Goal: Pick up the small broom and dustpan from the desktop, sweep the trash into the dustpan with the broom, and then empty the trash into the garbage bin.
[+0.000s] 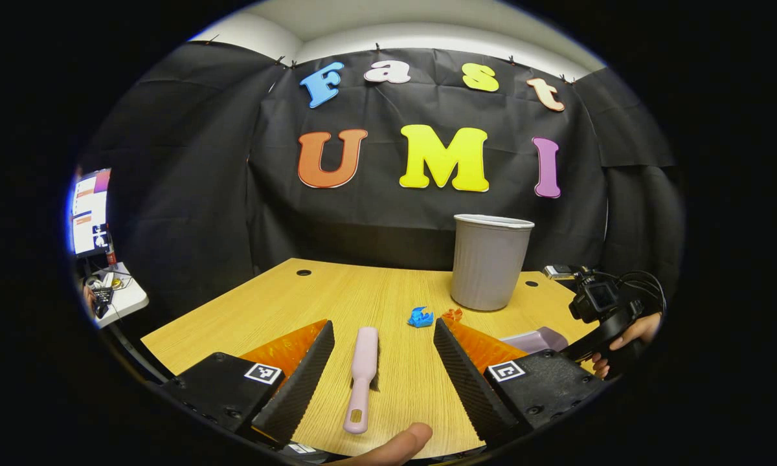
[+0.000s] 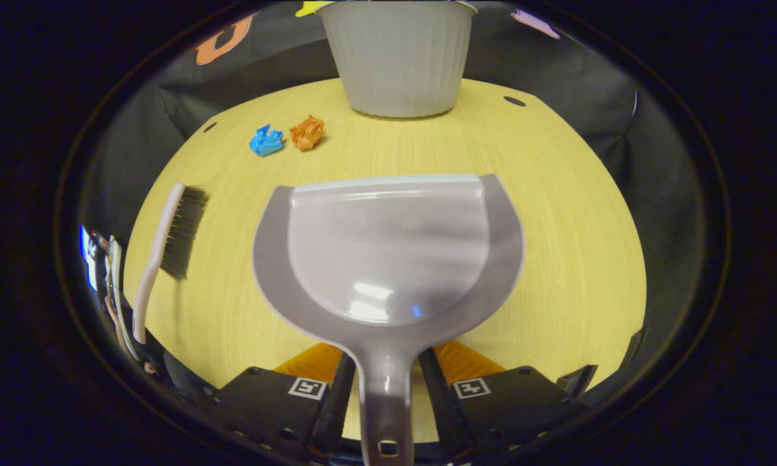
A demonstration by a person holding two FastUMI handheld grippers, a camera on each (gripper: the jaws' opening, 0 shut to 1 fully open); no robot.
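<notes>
A pink small broom (image 1: 364, 369) lies flat on the wooden desktop (image 1: 337, 291), its handle toward me, between the fingers of my open left gripper (image 1: 382, 323), which touch nothing. In the right gripper view the broom (image 2: 168, 243) lies at the left, bristles facing the grey dustpan (image 2: 388, 259). My right gripper (image 2: 386, 355) is shut on the dustpan's handle, and the pan looks to rest flat on the desk. A blue paper scrap (image 2: 266, 141) and an orange one (image 2: 307, 132) sit side by side in front of the grey garbage bin (image 2: 398, 58).
The bin (image 1: 490, 262) stands upright at the back right of the desk, near the booth wall. A hand (image 1: 634, 330) holds the right gripper at the right edge. A monitor (image 1: 90, 213) and a side table stand off to the left. A thumb (image 1: 395, 446) shows at the bottom.
</notes>
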